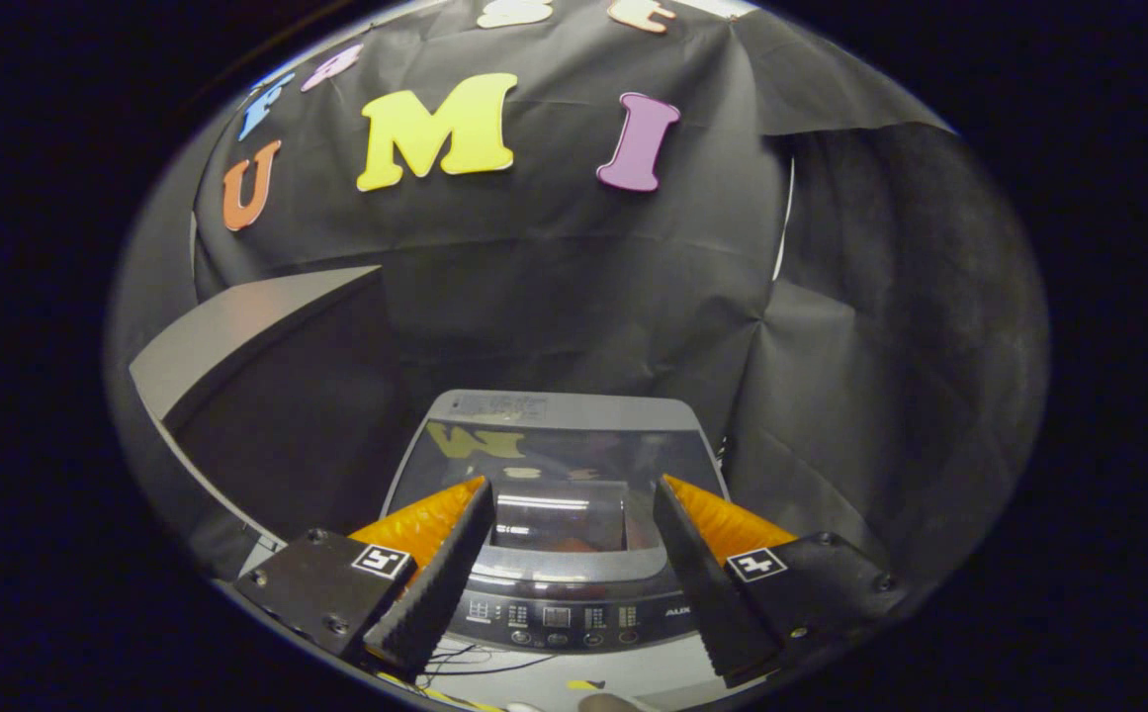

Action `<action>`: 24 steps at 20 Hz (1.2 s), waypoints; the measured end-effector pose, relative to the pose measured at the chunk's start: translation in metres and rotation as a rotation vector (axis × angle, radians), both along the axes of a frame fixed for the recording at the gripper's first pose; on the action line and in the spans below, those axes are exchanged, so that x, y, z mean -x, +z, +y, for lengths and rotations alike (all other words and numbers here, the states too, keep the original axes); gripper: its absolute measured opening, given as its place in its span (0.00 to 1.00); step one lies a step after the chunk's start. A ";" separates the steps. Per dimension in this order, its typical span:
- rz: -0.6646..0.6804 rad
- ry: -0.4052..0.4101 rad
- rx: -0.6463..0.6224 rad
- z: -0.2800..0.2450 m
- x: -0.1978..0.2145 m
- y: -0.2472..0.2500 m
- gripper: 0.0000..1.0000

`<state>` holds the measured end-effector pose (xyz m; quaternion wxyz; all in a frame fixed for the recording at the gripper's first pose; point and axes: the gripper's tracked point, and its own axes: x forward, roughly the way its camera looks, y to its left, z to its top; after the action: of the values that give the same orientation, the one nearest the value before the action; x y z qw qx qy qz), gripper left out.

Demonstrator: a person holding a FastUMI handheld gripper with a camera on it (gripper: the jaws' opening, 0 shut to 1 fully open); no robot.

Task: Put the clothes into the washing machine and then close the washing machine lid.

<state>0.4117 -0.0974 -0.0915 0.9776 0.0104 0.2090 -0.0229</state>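
Fingers point(574, 554) wide apart, holding nothing, above washing machine point(559, 494); lid point(554, 460) looks shut, job seems nearly done

The claw's fingers point(435, 574) cover both sides of the washing machine lid point(554, 465); the control panel point(559, 618) markings at lower centre are too small to read.

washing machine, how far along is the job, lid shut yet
The washing machine has its glass lid lying flat, so closing looks done. Something orange shows dimly through the lid; whether that is the clothes cannot be told. The claw is open above the lid, holding nothing. Little seems left.
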 end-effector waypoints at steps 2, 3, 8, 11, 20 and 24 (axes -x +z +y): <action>-0.032 -0.010 -0.013 -0.003 0.023 0.011 1.00; -0.045 -0.014 -0.017 -0.003 0.036 0.015 1.00; -0.161 -0.035 -0.041 0.005 0.116 0.046 1.00; -0.213 -0.051 -0.025 0.013 0.173 0.055 1.00; -0.298 -0.051 -0.022 0.056 0.325 0.072 1.00; -0.311 -0.042 -0.030 0.068 0.374 0.077 1.00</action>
<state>0.0379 -0.0293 -0.0149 0.9972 0.0325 0.0554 -0.0384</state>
